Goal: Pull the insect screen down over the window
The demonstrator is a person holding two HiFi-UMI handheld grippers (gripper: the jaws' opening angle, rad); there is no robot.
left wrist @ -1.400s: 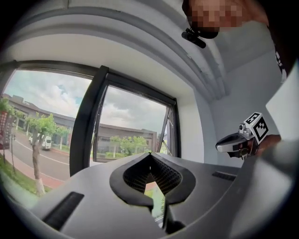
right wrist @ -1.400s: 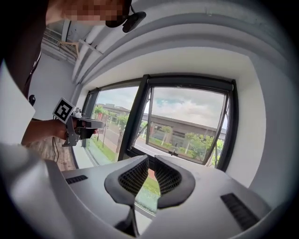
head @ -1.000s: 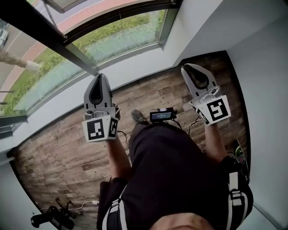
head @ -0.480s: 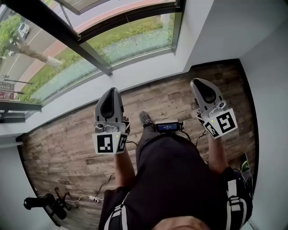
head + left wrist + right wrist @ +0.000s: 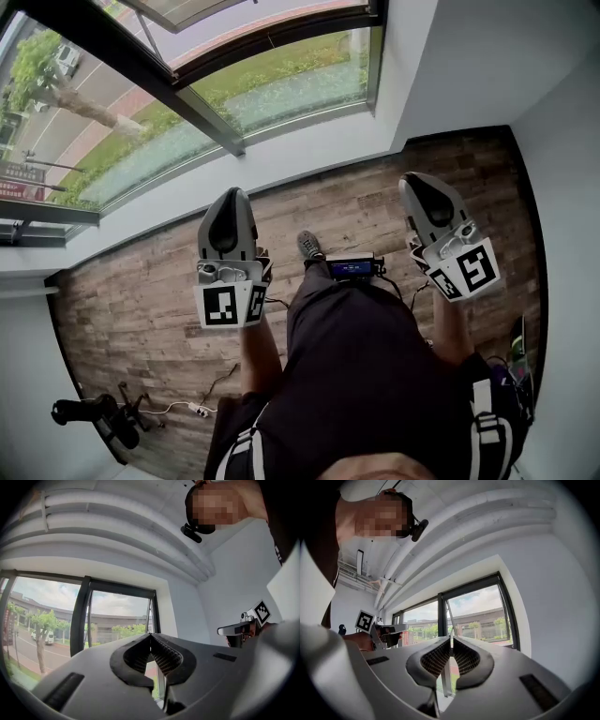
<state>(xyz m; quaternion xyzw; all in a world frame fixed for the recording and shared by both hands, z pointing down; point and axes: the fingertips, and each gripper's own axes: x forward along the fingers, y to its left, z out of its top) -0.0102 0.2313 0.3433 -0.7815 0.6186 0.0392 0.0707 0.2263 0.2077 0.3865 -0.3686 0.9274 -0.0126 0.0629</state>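
Note:
The window (image 5: 234, 84) fills the top of the head view, its glass bare behind dark frame bars; no screen shows over it. I hold both grippers out level toward it, above the wooden floor. My left gripper (image 5: 228, 195) is shut and holds nothing; in the left gripper view its tips (image 5: 150, 635) meet in front of the window (image 5: 119, 616). My right gripper (image 5: 412, 178) has just been closing. A thin slit remains between its tips (image 5: 451, 638), and nothing is in it. The window (image 5: 478, 616) lies beyond.
A white sill (image 5: 281, 155) runs under the glass, and a white wall (image 5: 487, 56) closes the right side. A small screen device (image 5: 350, 267) hangs at my waist. A black stand (image 5: 94, 417) and a cable (image 5: 197, 410) lie on the floor at lower left. White pipes (image 5: 117, 522) run along the ceiling.
In the head view both grippers have dropped lower and stand farther from the sill. More of the window shows. The right gripper's marker cube has rolled.

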